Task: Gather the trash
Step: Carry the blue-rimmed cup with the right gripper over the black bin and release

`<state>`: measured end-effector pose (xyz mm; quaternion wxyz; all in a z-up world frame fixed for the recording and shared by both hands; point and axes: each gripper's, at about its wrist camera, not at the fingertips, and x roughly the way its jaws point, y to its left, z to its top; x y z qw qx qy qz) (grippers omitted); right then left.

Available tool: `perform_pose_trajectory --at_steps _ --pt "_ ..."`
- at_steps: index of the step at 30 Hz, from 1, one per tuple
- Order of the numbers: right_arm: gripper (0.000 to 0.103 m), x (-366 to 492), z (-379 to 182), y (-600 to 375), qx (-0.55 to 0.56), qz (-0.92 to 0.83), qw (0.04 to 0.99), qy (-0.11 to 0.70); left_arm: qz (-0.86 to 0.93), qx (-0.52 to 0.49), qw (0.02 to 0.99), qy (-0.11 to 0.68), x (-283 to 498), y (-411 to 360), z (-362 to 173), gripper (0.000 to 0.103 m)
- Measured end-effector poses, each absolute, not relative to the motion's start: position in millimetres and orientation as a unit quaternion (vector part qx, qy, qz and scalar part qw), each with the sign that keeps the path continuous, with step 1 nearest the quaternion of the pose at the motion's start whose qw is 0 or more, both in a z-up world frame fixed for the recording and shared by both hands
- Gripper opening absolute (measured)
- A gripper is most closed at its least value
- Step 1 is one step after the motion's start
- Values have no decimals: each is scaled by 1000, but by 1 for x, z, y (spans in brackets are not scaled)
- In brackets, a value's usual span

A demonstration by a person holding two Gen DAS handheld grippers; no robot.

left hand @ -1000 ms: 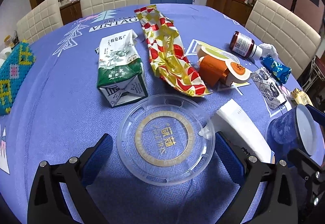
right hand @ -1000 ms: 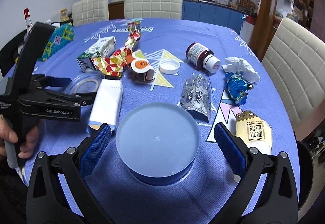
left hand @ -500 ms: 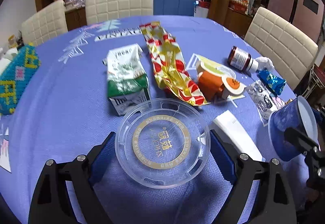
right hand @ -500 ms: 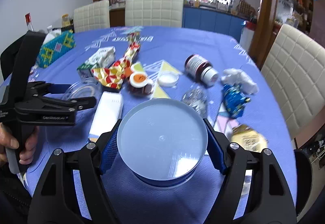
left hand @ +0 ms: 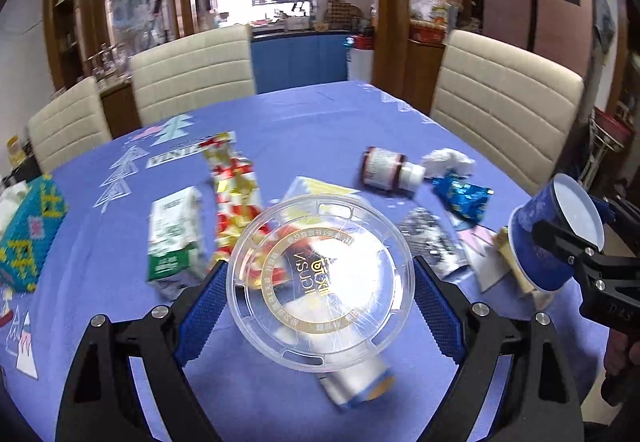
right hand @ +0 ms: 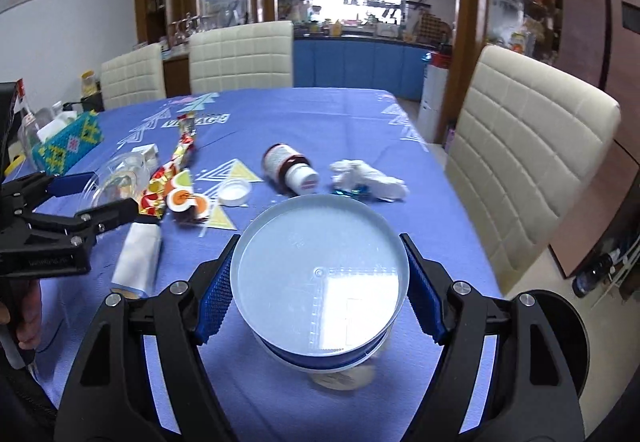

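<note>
**Both grippers loaded, trash still spread on the table**

On my left gripper [left hand: 320, 298] I see the blue pads pressed against opposite edges of the clear plastic lid [left hand: 320, 278] with the gold ring printed on it. The lid is clamped and lifted clear of the blue tablecloth [left hand: 300, 117], tilted toward the camera, so the litter underneath shows through it.

My right gripper [right hand: 320, 294] is clamped on the blue cup [right hand: 320, 282], its pads against the rim on either side, the pale inside facing the lens. In the left view the same cup [left hand: 548, 238] hangs off to the right, above the table edge, well apart from the lid.

The rest lies on the cloth. The green and white carton [left hand: 176, 238] sits left of the lid, with the red and gold wrapper [left hand: 232, 189] just beside it. Farther back the brown bottle [right hand: 290, 165] lies on its side with its white cap toward me, and the crumpled white tissue [right hand: 368, 177] is to its right, touching the blue foil wrapper [left hand: 460, 197]. A white bottle cap [right hand: 234, 191] rests near the orange and white cup [right hand: 186, 199], and a white tube [right hand: 138, 258] lies closest to me on the left. A beaded tissue box [right hand: 66, 143] stands at the table's left edge.
</note>
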<state>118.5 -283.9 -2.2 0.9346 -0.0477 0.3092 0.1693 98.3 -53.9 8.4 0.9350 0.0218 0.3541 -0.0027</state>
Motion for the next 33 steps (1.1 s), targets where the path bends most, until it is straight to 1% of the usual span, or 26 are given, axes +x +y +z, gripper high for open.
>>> perform_pose_trajectory --at_steps 9,18,33 --pt "75 123 -5 -350 -27 106 943 313 -81 62 924 368 123 -147 8 86" --pt "75 126 -9 -411 -2 46 948 316 -143 108 915 361 136 -226 12 86" --pt "76 119 -12 -500 24 -24 951 309 -216 159 899 347 150 -332 18 86"
